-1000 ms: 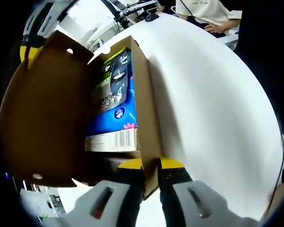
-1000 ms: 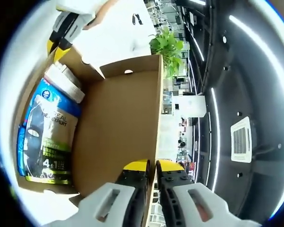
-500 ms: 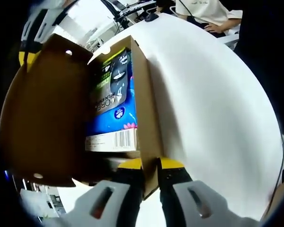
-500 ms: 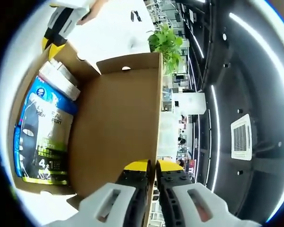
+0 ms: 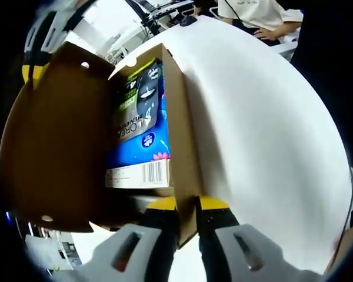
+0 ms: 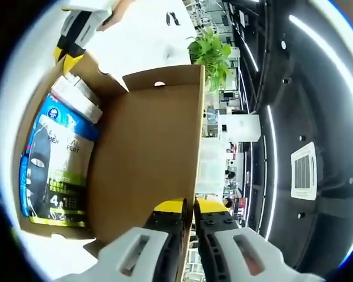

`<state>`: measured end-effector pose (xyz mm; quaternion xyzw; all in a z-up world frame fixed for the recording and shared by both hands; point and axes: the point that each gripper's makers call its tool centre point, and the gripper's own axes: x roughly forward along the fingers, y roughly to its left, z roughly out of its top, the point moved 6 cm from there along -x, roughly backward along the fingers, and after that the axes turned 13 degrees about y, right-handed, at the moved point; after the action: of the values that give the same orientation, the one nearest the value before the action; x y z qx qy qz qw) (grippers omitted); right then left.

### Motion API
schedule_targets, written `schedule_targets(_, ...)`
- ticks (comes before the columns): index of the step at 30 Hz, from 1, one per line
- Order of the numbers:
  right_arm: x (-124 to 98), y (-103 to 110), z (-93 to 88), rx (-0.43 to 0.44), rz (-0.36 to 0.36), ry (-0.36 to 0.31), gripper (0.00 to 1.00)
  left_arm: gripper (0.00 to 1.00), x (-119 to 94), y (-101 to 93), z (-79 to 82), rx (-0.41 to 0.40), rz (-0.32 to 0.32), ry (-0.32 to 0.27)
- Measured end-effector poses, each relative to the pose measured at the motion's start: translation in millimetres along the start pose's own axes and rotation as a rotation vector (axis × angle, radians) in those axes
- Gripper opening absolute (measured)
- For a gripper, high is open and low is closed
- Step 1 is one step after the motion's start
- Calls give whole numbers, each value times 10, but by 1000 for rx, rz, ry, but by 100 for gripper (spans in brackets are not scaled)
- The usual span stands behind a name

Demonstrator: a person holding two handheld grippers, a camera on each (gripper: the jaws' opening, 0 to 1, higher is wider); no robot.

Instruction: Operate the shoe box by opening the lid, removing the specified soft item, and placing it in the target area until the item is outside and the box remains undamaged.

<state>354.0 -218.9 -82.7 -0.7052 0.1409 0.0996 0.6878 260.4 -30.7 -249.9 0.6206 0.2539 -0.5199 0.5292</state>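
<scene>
Left gripper view: my left gripper has its jaws pinched on the shoe box wall at lower centre, and my right gripper pinches the raised lid edge. The blue soft pack lies inside the box, centre-left; I judge it light, floppy and slick, best taken by its upper edge. The thin cardboard could tear. The white bench gives open room to the right.

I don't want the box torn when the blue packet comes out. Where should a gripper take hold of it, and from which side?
Probably at the packet's white end, which lies free near the box wall. Come in from above through the open top: the lid is swung back and the packet lies flat inside, so lifting avoids the cardboard.
</scene>
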Motion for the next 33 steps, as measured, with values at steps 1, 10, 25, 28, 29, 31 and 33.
schedule_targets(1,34,-12,-5,-11,2,2,3,11,0,-1,-1,-2,-1,0)
schedule_targets(10,226,-103,-34,10,114,-8,3,11,74,-14,-18,0,-21,14)
schedule_targets(25,312,-121,-25,-31,163,9,3,11,70,-21,-27,9,-23,14)
schedule_targets(28,323,-131,-28,-22,184,6,3,11,71,-26,-25,12,-23,17)
schedule_targets(29,336,-132,-31,-20,184,6,3,11,71,-26,-25,11,-23,17)
schedule_targets(31,352,-146,-36,-18,193,6,3,11,71,-27,-25,11,-22,17)
schedule_targets(33,360,-157,-37,2,217,2,3,11,70,-29,-25,10,-23,12)
